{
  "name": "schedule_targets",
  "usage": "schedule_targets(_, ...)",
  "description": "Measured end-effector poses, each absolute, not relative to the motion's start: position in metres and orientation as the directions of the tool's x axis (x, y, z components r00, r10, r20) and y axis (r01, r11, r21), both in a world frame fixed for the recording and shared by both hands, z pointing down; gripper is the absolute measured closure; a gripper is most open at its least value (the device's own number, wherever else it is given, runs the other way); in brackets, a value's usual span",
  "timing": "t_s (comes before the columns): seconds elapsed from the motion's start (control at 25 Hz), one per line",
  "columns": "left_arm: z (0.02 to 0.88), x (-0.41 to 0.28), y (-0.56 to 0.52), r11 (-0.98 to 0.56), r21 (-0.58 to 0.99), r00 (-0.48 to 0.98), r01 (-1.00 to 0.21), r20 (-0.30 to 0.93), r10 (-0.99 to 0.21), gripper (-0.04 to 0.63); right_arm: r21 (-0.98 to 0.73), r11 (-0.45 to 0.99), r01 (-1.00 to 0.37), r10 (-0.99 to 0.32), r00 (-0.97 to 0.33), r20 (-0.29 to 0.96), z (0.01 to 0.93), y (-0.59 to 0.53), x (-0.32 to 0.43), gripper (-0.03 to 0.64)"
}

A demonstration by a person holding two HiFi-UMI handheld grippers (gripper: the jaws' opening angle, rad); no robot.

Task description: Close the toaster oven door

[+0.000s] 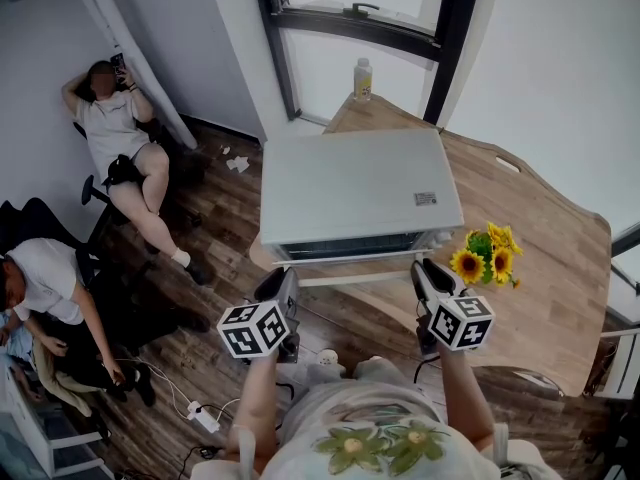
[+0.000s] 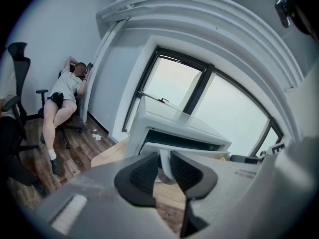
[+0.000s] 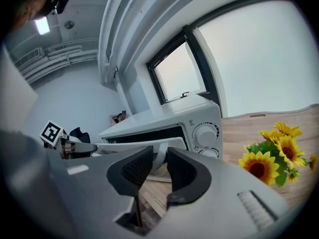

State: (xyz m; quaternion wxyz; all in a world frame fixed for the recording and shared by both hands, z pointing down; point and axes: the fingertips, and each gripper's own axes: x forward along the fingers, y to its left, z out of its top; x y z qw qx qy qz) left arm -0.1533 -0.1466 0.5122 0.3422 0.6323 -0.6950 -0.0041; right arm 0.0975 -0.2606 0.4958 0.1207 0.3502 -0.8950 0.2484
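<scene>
Left hand-held gripper point(image 1: 280, 286) and right hand-held gripper point(image 1: 432, 276) pinch the door handle point(image 3: 161, 153); label point(image 1: 425, 198) illegible.

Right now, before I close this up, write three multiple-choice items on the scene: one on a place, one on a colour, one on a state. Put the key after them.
1. Where do the sunflowers stand relative to the toaster oven?
A. On top of it
B. On the floor in front of it
C. On the table, beside its knob end

2. What colour is the toaster oven's casing?
A. White
B. Black
C. Red

3. How is the door?
A. Shut against the front
B. Open, folded down forward
C. Taken off and lying on the floor

Key:
1 C: the head view shows the flowers on the wood next to the oven's right end.
2 A: top and sides are white in every view.
3 B: both gripper views show the dark cavity with the door flat in front of it.
</scene>
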Motion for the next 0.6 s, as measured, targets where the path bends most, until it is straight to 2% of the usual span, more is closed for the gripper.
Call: schedule_targets(0.6, 0.505, -0.162, -0.162, 0.196, 0.434, 0.032, -0.879, 0.466, -0.884, 0.502, -0.364, 0.629, -0.687, -0.57, -0.726, 0.384, 0.488, -0.275, 0.089, 0.523)
